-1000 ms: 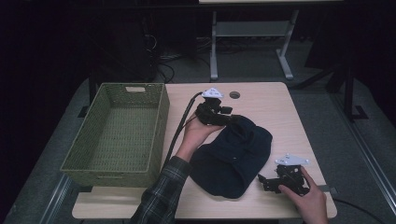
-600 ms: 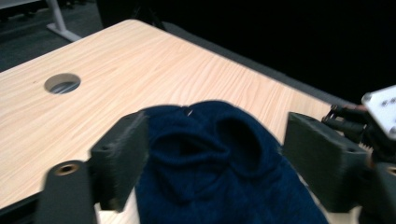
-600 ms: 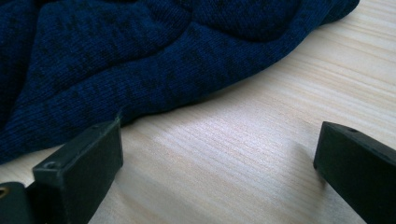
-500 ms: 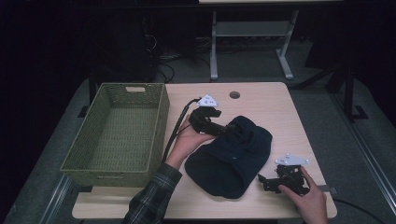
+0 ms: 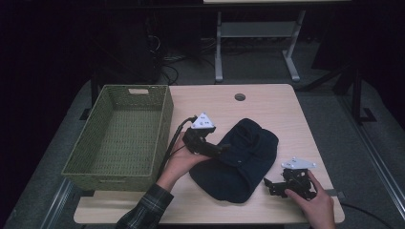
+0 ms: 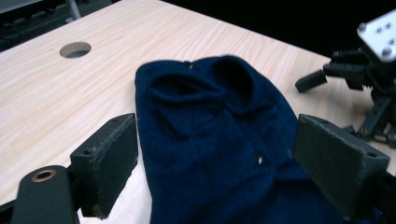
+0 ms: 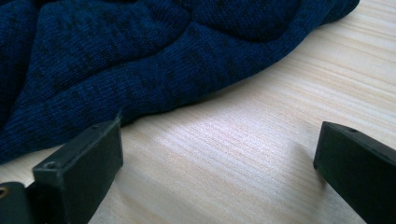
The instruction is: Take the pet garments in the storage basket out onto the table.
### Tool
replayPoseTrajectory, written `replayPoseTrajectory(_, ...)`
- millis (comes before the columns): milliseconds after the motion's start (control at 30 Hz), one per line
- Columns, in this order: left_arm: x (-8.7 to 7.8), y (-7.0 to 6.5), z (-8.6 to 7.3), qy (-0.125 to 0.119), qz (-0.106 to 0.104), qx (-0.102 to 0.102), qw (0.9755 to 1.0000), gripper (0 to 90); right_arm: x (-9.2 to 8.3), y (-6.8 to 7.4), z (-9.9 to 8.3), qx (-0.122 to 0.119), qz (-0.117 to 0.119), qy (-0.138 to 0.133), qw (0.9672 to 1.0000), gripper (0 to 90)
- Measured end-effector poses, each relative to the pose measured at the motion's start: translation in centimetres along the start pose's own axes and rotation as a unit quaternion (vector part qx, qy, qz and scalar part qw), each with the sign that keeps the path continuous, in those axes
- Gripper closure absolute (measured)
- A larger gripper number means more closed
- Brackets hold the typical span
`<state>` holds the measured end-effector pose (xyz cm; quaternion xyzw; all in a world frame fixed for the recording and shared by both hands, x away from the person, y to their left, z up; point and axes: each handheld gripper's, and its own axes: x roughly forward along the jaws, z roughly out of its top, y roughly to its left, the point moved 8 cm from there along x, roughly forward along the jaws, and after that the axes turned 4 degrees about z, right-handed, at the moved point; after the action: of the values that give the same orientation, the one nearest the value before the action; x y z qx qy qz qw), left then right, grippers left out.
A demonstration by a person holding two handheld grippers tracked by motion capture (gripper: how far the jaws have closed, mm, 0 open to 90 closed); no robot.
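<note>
You are holding your left hand-held gripper [image 6: 215,163] wide open, its jaws having just been opening over the soft, floppy blue sweater [image 5: 239,160] lying on the bench [image 5: 267,102], so pinch a thick fold, while your right hand-held gripper [image 5: 274,186] is waiting open and empty.

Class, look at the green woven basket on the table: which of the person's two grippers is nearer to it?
Left. The left gripper sits just beside the green basket, over the navy garment; the right gripper is beyond the garment, near the table's corner.
</note>
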<state>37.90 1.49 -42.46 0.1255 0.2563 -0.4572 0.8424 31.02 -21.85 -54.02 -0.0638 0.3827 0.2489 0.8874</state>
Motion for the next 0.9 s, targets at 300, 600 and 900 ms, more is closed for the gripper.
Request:
replayPoseTrajectory(300, -1.4, -1.1, -2.9, 0.011, 0.017, 0.019, 0.9996, 13.5, 0.0, 0.0, 0.0, 0.002, 0.0, 0.0, 1.0, 1.0)
replayPoseTrajectory(600, -2.3, -2.0, -6.3, 0.039, 0.019, 0.021, 0.9988, 13.5, 0.0, 0.0, 0.0, 0.001, 0.0, 0.0, 1.0, 1.1)
replayPoseTrajectory(900, -3.5, -3.1, -9.5, 0.069, 0.025, 0.023, 0.997, 13.5, 0.0, 0.0, 0.0, 0.0, 0.0, 0.0, 1.0, 1.1)
